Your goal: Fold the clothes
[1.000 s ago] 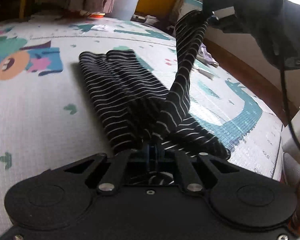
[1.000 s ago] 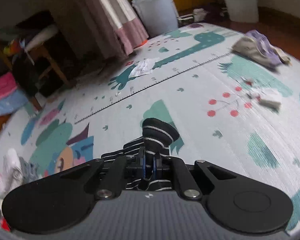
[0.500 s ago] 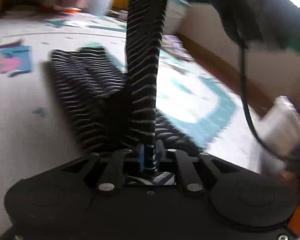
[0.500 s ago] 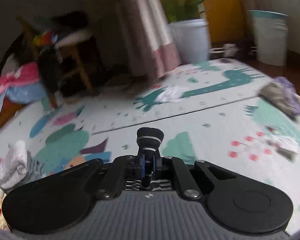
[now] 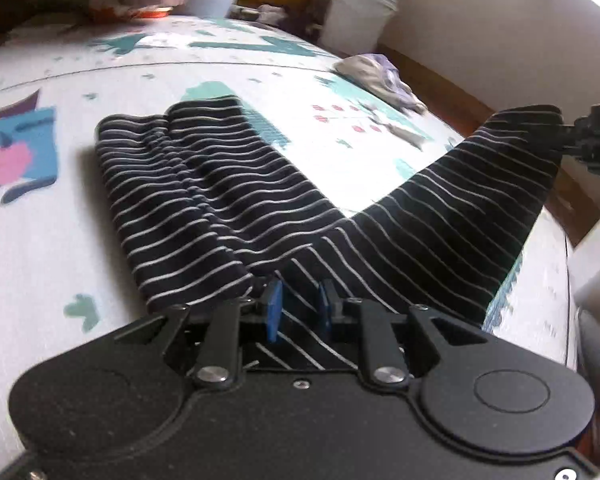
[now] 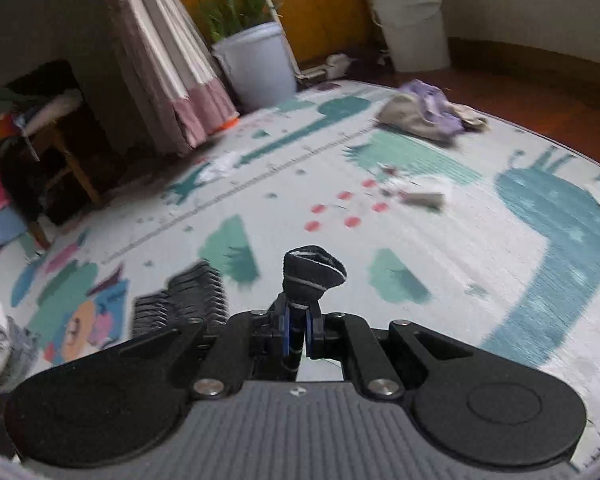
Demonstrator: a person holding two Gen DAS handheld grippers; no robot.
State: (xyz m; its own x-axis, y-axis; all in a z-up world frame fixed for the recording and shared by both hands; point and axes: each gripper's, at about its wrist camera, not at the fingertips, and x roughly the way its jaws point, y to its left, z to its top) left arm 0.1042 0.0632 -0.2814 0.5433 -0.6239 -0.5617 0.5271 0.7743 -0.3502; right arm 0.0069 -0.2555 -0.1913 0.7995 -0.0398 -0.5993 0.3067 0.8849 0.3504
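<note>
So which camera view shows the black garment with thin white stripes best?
The left wrist view: the black garment with thin white stripes lies spread across the play mat, one sleeve pulled sideways. The right wrist view shows only a bunched cuff in the right gripper and a blurred edge.

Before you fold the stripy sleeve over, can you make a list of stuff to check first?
1. Right gripper pinching the black white-striped knit garment's sleeve: ok.
2. Left gripper gripping the cloth: not ok, jaws apart.
3. Garment body flat on the dinosaur-print play mat: not ok, bunched in ridges.
4. Sleeve stretched without twist: ok.
5. Crumpled purple-grey clothes pile away from the fold: ok.
</note>
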